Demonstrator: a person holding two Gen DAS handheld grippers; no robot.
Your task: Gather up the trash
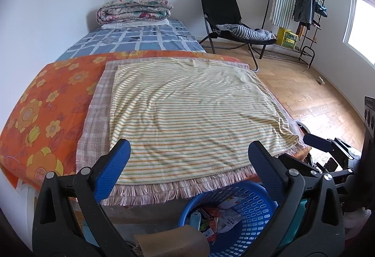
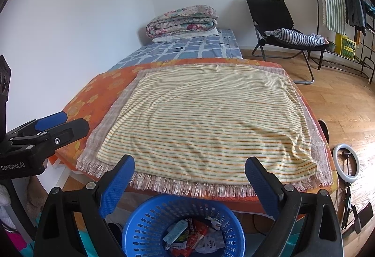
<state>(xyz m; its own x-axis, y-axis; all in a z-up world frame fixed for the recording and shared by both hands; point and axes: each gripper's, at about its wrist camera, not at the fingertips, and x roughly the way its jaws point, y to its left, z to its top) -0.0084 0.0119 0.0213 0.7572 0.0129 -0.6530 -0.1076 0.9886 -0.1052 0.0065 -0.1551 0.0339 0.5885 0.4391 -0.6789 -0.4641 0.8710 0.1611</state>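
Both claws spread wide, empty: left claw [image 1: 187,153], right claw [image 2: 189,170]. One blue basket [image 2: 150,221] at lower centre, below the bed's [image 2: 98,92] near edge, holds several wrappers [image 2: 194,236], count unclear. One striped cloth [image 2: 206,121] mid-frame shows no trash. Collecting looks finished; next move calls for checking the floor [image 2: 339,104], right.

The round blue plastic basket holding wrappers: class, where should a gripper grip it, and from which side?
Grip the round blue plastic basket by its top rim, coming from above. The mouth faces up, and the thin perforated wall should fit between open jaws, one inside, one outside.
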